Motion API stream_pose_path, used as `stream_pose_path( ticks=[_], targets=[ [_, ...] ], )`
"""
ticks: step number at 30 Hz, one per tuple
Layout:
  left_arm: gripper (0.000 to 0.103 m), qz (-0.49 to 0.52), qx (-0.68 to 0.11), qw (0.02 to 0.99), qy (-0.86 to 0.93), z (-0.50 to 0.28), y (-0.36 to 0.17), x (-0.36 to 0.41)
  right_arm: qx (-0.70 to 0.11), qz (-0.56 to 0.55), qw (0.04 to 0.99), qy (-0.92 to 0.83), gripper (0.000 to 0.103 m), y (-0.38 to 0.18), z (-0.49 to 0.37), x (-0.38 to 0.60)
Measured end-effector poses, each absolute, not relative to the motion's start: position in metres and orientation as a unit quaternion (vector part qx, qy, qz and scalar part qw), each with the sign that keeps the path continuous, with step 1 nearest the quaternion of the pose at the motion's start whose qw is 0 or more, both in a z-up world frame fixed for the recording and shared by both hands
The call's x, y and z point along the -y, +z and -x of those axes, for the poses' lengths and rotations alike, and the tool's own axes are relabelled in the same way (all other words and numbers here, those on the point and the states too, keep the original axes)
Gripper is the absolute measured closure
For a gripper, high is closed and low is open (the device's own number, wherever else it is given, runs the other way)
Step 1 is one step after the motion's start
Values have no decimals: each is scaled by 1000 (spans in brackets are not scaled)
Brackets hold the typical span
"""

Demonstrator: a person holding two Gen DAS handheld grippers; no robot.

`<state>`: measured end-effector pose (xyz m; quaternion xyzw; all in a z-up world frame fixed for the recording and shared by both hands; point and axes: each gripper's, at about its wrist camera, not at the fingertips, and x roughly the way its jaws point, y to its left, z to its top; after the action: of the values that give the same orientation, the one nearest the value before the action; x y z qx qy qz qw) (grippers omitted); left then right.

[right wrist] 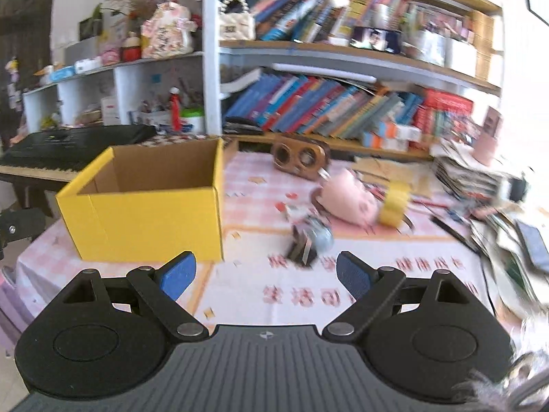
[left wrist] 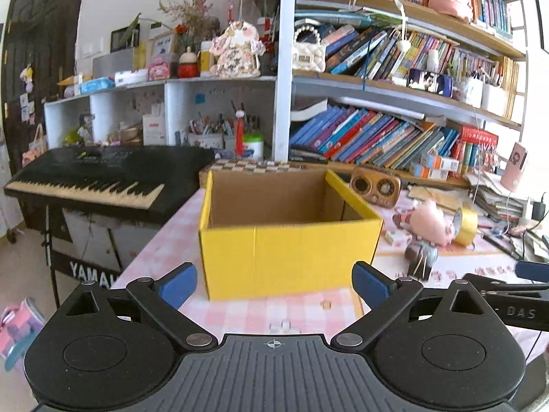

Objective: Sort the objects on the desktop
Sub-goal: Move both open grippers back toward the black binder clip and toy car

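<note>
With the right hand-held gripper (right wrist: 266, 276) wide open and empty at lower centre, and the left hand-held gripper (left wrist: 274, 283) equally open and empty before the yellow box (left wrist: 288, 240), better to approach the small dark item (right wrist: 307, 245) at mid-frame slowly, squarely, avoiding the pink plush (right wrist: 350, 201) and tape roll (right wrist: 394, 207) beyond.

On surface: 1 yellow cardboard box (right wrist: 147, 226), 1 pink plush pig (right wrist: 350, 202), 1 yellow tape roll (right wrist: 394, 207), 1 wooden retro radio (right wrist: 300, 158), 1 small dark blurred item (right wrist: 308, 243). Beside surface: 1 Yamaha keyboard (left wrist: 99, 178).
</note>
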<state>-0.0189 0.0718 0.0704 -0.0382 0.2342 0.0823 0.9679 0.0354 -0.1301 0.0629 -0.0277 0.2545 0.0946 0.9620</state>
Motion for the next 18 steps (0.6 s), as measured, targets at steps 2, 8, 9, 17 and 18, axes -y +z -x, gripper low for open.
stream_pose_path(
  ticks=[2,8,9,17,18],
  targets=[
    [4,34,-245,965,83,25,63,-67,-259,31,962,86,14,58,-27,132],
    [4,20,-276,959,56,26,53,-54,-279,33,957,71,13,51,-14,140],
    [4,19,-277,959,52,27,52,-52,-280,33,957,69,13,51,-13,141],
    [4,8,-293,956,16,21,45,-31,-291,28,955,55,13,45,-7,157],
    [4,4,-293,956,10,20,45,-27,-292,26,955,53,13,45,-7,159]
  ],
)
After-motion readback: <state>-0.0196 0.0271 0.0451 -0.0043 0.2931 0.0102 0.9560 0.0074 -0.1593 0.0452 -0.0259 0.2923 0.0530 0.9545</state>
